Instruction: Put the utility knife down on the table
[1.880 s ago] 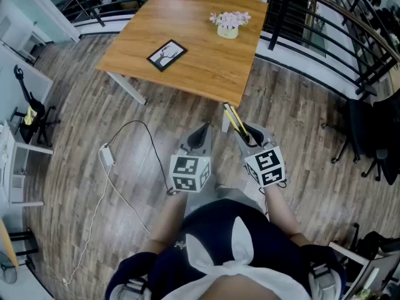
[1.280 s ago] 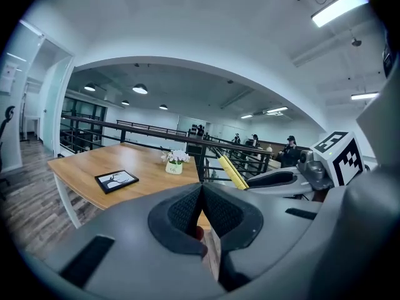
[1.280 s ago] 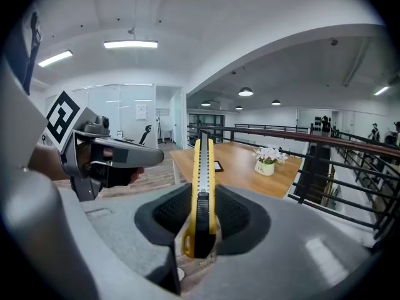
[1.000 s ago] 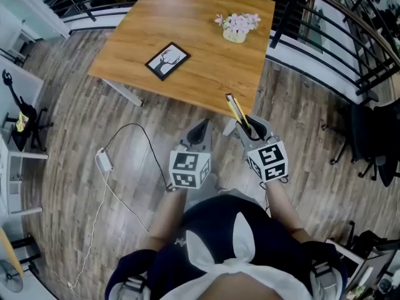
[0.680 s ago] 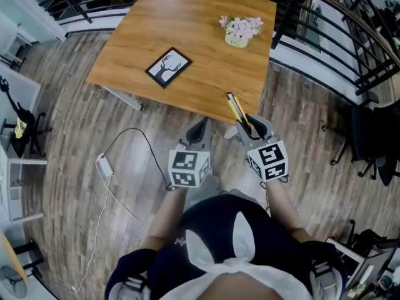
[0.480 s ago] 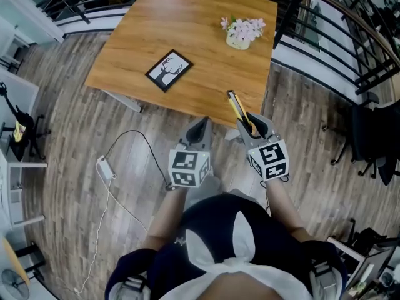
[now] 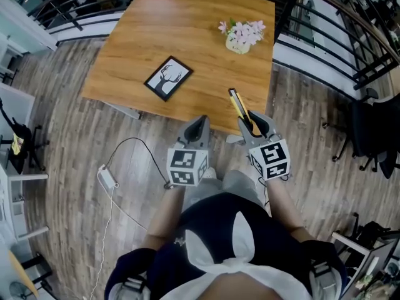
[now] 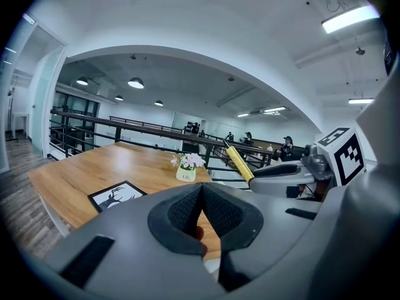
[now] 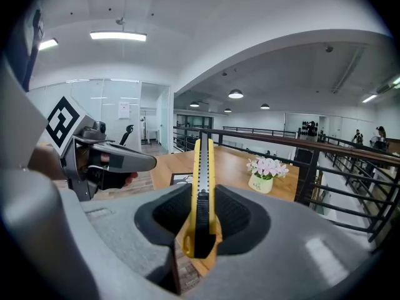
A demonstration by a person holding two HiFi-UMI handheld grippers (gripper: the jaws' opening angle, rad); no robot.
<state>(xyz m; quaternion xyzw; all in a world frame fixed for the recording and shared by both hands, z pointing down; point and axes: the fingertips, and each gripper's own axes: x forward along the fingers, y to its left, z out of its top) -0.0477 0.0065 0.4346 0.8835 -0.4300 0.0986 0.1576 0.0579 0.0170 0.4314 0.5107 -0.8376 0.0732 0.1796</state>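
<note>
A yellow utility knife [image 7: 239, 109] [image 9: 202, 186] stands up between the jaws of my right gripper [image 7: 252, 129] [image 9: 201, 220], which is shut on its handle. The knife's tip reaches over the near edge of the wooden table [image 7: 187, 30]. My left gripper [image 7: 199, 130] [image 8: 201, 191] is beside it to the left, shut with nothing in it, its tip at the table's near edge. From the left gripper view, the knife [image 8: 240, 162] sticks out of the right gripper [image 8: 284, 171] at the right.
On the table lie a black-framed deer picture [image 7: 167, 78] and a small pot of pink flowers [image 7: 240, 37]. A white adapter with a black cable [image 7: 107, 177] lies on the wood floor at left. A black railing [image 7: 331, 49] and an office chair [image 7: 369, 136] stand at right.
The table has drawn closer in the head view. Both grippers have moved forward together, and the knife's tip now overlaps the table's near edge. The grip on the knife is unchanged.
</note>
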